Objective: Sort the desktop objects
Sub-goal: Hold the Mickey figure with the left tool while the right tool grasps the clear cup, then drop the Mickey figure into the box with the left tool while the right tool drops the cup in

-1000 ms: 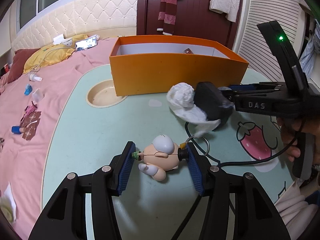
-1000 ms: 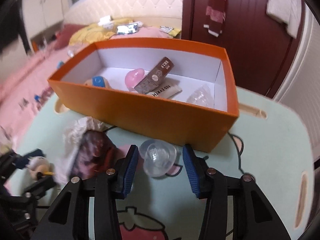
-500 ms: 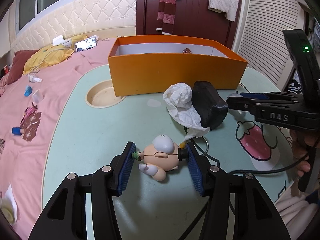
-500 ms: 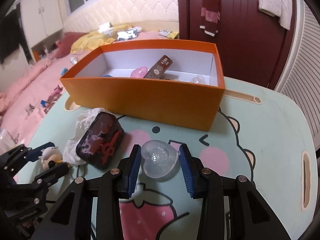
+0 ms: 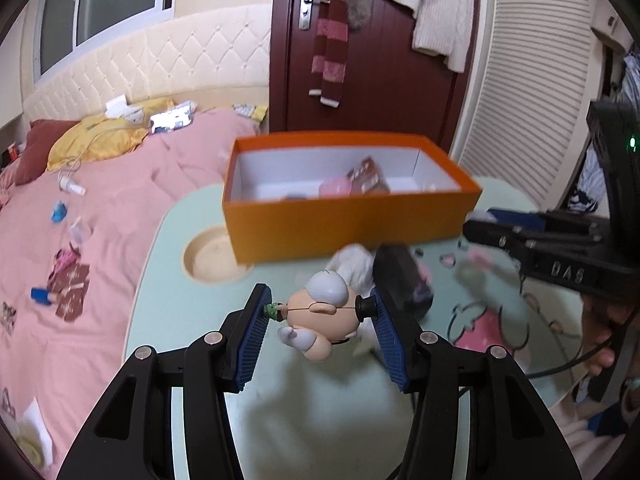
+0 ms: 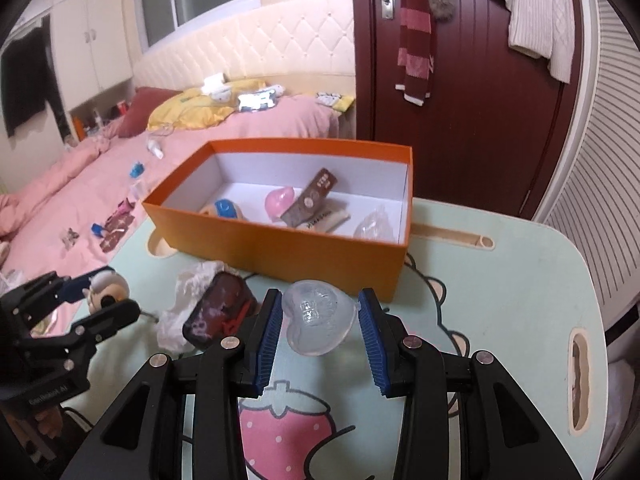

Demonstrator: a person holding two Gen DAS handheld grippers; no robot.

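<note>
Jaws of left gripper (image 5: pixel 320 330) clamp the figurine (image 5: pixel 320 316), right gripper (image 6: pixel 318 326) clamps the heart case (image 6: pixel 319 320), both above the bench (image 6: pixel 500 280); carry each over the box (image 6: pixel 280 240) rim, then release low.

"DAS" on right tongs (image 5: pixel 504 226)

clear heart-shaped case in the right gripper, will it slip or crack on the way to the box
The clear heart-shaped case looks thin, hollow and glossy, so probably light but slippery. The right gripper pinches only its curved sides, so it may twist. Hard squeezing could crack it.
</note>
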